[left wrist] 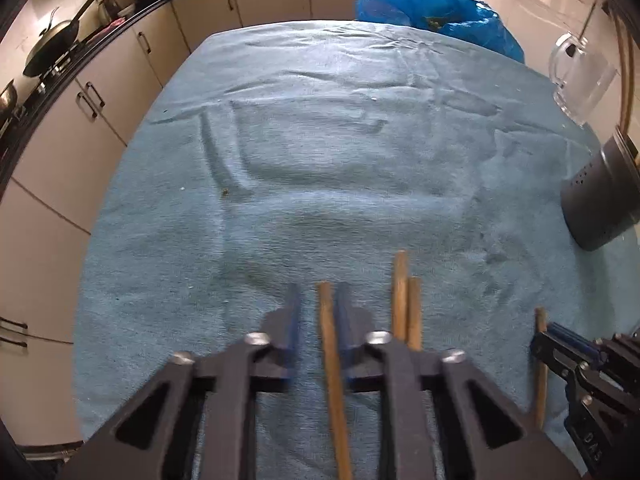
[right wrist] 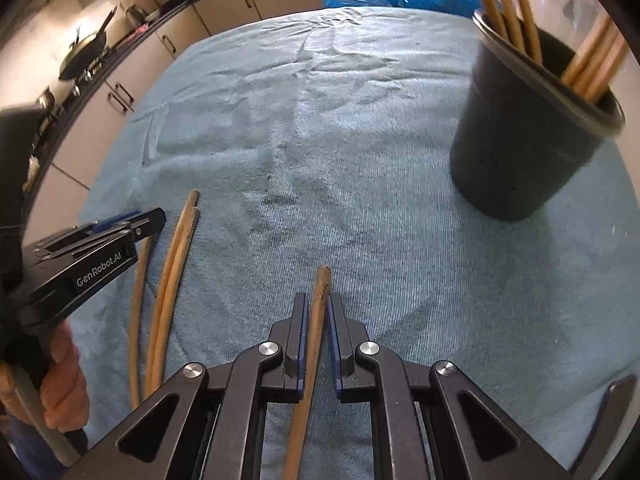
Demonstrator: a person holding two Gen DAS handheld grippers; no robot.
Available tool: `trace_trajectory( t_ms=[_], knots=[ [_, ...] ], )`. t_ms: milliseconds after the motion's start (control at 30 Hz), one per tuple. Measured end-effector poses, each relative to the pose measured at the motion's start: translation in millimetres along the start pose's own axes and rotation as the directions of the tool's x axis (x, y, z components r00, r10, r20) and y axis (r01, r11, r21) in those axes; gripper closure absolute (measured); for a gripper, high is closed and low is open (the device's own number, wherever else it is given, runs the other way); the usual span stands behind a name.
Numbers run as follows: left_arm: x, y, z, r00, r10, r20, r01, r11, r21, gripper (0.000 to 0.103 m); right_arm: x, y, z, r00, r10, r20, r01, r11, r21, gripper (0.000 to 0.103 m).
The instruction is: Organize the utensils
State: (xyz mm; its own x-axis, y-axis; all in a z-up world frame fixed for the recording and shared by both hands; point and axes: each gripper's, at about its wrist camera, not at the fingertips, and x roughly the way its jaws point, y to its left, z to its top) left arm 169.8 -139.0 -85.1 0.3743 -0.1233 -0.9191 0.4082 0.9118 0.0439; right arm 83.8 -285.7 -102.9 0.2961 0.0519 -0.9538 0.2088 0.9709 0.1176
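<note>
A blue towel (left wrist: pixel 320 140) covers the table, and wooden chopsticks lie on it. My left gripper (left wrist: pixel 318 292) points down and is shut on one chopstick (left wrist: pixel 330 360); the right wrist view shows that gripper (right wrist: pixel 158 216) from the side, its chopstick (right wrist: pixel 138 300) trailing below. Two loose chopsticks (left wrist: pixel 406 312) lie side by side just right of it. My right gripper (right wrist: pixel 318 300) is shut on another chopstick (right wrist: pixel 316 340) resting on the towel. A dark round holder (right wrist: pixel 520 152) stands at the right with several chopsticks (right wrist: pixel 516 20) upright in it.
A blue plastic bag (left wrist: pixel 432 4) sits at the table's far edge, and a clear jug (left wrist: pixel 576 76) behind the holder (left wrist: pixel 596 200). Kitchen cabinets and a counter with a wok (left wrist: pixel 52 44) run along the left. A hand (right wrist: pixel 64 380) grips the left tool's handle.
</note>
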Motion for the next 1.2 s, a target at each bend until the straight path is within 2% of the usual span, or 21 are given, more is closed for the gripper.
trace_trajectory(
  t_ms=[67,133,200,233,333,400,567,733,833,967,1200],
  knots=[
    [-2.2,-0.9,-3.1,1.000,-0.002,0.012,0.002,1.000,0.001,0.096,0.9,3.6,1.8,1.000,-0.018,0.002,0.018,1.000,-0.017,0.094],
    [-5.6,2.9,-7.2,0.998,-0.055,0.022,0.055,0.998,-0.011,0.096,0.9,3.5,3.4,1.000,-0.015,0.007,0.015,1.000,-0.022,0.095],
    [-17.0,9.3,-11.4,0.996,-0.075,0.046,0.076,0.997,-0.032,0.096,-3.6,-0.7,4.3,0.999,0.025,0.021,-0.025,1.000,0.000,0.095],
    [-27.1,13.0,-13.4,0.994,-0.081,0.072,0.084,0.996,-0.039,0.096,-9.7,-2.1,3.9,0.997,0.057,0.046,-0.057,0.998,0.004,0.095],
    [-64.0,23.7,-19.6,0.982,-0.105,0.159,0.116,0.991,-0.063,0.096,-39.4,-0.1,1.1,0.985,0.084,0.151,-0.083,0.996,-0.011,0.095],
    [-89.6,28.4,-24.3,0.970,-0.110,0.219,0.128,0.989,-0.070,0.096,-59.9,3.3,-2.6,0.968,0.116,0.220,-0.112,0.993,-0.033,0.095],
    [-156.0,38.2,-42.0,0.925,-0.111,0.364,0.151,0.985,-0.083,0.096,-112.1,14.8,-23.4,0.903,0.165,0.397,-0.133,0.985,-0.107,0.095],
    [-195.5,34.6,-61.6,0.893,-0.129,0.431,0.172,0.983,-0.063,0.096,-146.5,23.6,-48.7,0.844,0.218,0.490,-0.154,0.974,-0.167,0.095],
    [-208.8,26.0,-74.4,0.885,-0.133,0.447,0.169,0.985,-0.042,0.096,-158.1,31.3,-62.9,0.819,0.234,0.524,-0.152,0.969,-0.196,0.095],
    [-221.6,19.6,-82.7,0.879,-0.129,0.460,0.160,0.987,-0.029,0.096,-165.7,31.8,-74.9,0.800,0.231,0.554,-0.131,0.968,-0.216,0.095],
    [-245.1,12.6,-88.9,0.858,-0.138,0.495,0.163,0.987,-0.007,0.096,-181.8,28.7,-82.6,0.773,0.240,0.587,-0.133,0.966,-0.221,0.095]
  ],
)
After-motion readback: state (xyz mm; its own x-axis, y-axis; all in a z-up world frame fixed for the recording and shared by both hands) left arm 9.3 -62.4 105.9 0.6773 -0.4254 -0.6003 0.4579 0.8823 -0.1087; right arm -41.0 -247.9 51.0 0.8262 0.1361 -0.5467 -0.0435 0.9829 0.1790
